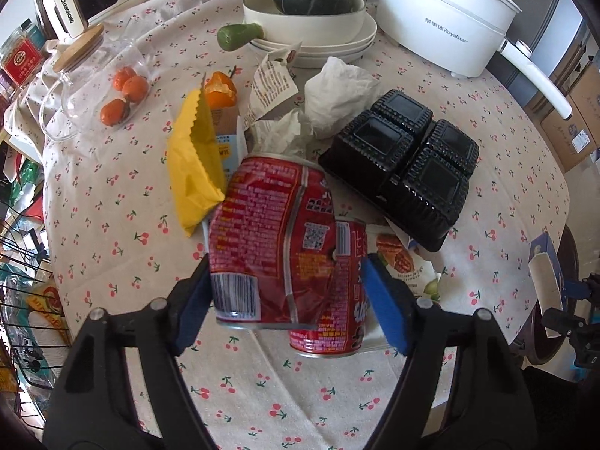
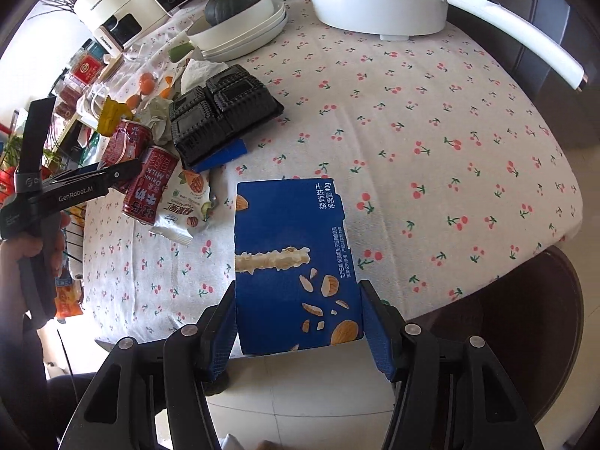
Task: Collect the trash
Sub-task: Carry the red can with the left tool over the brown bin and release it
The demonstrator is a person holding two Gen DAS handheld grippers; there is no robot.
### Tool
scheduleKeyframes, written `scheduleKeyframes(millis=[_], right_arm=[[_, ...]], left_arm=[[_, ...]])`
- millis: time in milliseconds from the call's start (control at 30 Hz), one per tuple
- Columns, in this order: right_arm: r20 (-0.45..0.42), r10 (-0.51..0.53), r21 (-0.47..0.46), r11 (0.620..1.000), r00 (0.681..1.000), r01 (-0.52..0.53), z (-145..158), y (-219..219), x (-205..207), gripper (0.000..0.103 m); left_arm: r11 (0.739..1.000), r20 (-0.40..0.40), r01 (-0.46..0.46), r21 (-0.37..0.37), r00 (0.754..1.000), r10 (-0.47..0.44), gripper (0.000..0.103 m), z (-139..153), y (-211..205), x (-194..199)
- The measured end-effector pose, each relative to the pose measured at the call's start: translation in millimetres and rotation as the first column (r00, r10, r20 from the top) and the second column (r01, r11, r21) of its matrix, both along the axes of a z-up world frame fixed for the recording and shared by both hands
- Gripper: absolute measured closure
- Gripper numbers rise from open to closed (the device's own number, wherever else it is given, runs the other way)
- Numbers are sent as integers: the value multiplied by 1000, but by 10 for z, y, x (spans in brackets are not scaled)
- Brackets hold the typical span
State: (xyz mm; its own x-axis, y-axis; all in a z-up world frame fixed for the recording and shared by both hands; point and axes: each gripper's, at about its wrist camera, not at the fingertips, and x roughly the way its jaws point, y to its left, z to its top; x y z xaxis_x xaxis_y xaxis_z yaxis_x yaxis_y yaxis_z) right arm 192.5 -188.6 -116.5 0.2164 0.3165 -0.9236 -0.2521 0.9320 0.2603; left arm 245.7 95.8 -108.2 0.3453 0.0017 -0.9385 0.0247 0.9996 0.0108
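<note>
Blue-padded left gripper (image 1: 288, 296) is clamped on a crushed red can (image 1: 270, 240), lifted over a second red can (image 1: 337, 300) lying on the cherry-print tablecloth (image 1: 112, 195). Left of that crushed can sits a yellow wrapper (image 1: 193, 172), behind it crumpled tissue (image 1: 337, 93), to its right a black plastic tray (image 1: 408, 161). Right gripper (image 2: 298, 322) is squeezed shut on a blue biscuit box (image 2: 292, 262), held over the table edge.
</note>
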Motion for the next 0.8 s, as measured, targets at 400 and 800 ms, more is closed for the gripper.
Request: scheduleKeyframes(millis=[400, 800], right_arm=[[29, -85, 16, 996, 996, 84, 107, -349, -136, 42], [102, -146, 13, 989, 984, 146, 276, -735, -355, 42]], left_arm=[[999, 53, -28, -40, 998, 30, 39, 38, -37, -163], [991, 190, 45, -127, 981, -20, 39, 353, -254, -670]])
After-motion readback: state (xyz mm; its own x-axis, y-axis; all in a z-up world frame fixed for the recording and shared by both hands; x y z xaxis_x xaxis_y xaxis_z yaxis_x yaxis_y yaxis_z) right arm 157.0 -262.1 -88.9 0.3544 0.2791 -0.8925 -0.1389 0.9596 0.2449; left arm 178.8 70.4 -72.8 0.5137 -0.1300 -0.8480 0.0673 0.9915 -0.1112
